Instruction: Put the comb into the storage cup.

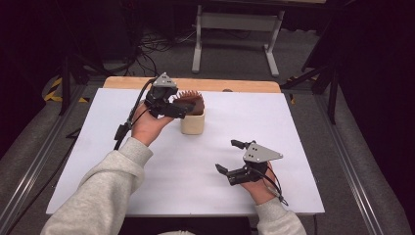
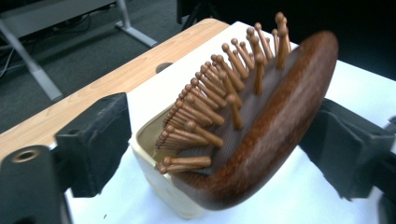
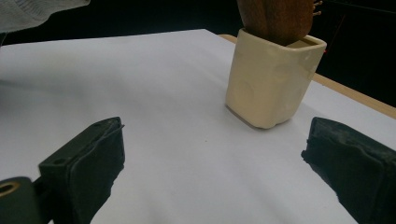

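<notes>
So there's a cream cup (image 1: pixel 192 123) sitting on the white table (image 1: pixel 293 127), toward the far side and a bit left of the middle, and a brown wooden brush (image 1: pixel 190 102) is standing in it head up, handle down inside, leaning over the rim. In the left gripper view you can see the brush (image 2: pixel 261 135) up close, its wooden pins pointing off to the left and the cup (image 2: pixel 154 154) under it. The left gripper (image 1: pixel 169 108) is right at the cup, up around the brush head, with its jaws spread wide on either side of the head and a gap on both sides, so not clamping anything. The right gripper (image 1: pixel 230 159) is well off from the cup, nearer the person and to the right, low over the table with jaws wide apart and nothing between them. From its view the cup (image 3: pixel 273 79) sits ahead on bare table.
</notes>
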The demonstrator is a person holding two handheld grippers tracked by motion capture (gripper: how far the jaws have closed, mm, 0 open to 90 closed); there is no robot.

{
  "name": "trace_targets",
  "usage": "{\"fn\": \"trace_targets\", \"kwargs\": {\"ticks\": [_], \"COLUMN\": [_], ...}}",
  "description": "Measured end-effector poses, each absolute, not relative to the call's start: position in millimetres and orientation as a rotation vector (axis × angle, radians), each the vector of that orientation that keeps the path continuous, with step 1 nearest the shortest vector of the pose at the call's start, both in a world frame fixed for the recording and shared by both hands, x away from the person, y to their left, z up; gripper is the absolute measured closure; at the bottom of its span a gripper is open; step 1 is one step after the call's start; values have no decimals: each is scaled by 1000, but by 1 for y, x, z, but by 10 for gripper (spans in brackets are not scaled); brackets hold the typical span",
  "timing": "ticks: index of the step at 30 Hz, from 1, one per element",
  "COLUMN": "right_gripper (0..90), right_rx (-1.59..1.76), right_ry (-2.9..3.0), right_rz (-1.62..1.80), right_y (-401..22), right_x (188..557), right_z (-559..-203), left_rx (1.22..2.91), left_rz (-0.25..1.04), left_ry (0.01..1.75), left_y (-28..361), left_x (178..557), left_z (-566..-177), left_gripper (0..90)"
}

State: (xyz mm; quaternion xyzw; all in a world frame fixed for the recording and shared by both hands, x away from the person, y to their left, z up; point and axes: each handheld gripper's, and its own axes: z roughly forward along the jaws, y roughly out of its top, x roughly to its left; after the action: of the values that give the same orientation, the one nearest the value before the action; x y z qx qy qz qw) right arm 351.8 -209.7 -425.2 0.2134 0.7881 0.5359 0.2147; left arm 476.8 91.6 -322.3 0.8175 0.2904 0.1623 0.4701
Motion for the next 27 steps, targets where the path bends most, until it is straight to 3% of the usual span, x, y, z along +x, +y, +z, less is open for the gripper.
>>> {"fn": "trace_targets", "kwargs": {"ticks": [4,27], "right_gripper": [52,52], "right_rx": [593,607], "right_ry": [2184,2155], "right_rz": [1487,1497], "right_y": [-210,-216], "right_x": [352,352], "right_z": [-425,-422], "left_rx": [2005,1861], "left_rz": [388,430], "left_ry": [680,545], "left_y": [90,121], "left_x": [473,432], "left_z": [-321,-292], "left_gripper": [61,3]}}
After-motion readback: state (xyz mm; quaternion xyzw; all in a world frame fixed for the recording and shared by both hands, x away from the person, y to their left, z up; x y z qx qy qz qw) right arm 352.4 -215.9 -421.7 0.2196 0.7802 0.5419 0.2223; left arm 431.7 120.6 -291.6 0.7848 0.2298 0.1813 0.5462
